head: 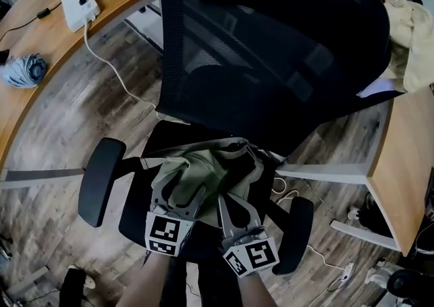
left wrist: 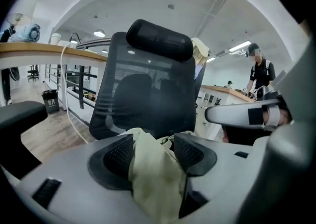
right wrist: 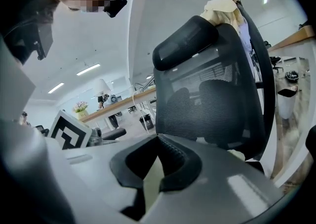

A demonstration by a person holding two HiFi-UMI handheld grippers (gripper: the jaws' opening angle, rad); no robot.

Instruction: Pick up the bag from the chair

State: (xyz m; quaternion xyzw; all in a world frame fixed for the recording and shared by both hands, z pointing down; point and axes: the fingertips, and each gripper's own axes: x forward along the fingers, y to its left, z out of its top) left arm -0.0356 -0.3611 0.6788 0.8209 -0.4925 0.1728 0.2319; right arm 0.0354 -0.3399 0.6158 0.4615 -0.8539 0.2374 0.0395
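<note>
Olive cloth: one bag (head: 211, 169) on one black mesh chair (head: 271, 48)

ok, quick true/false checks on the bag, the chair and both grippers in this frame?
1. The bag lies on the seat of the chair. True.
2. The left gripper is shut tight. False: its jaws stand apart, with bag fabric loose between them.
3. The right gripper is shut on a fold of the bag. True.
4. The bag is red. False: it is pale olive green.
5. A white cable runs from the desk down to the floor. True.
</note>
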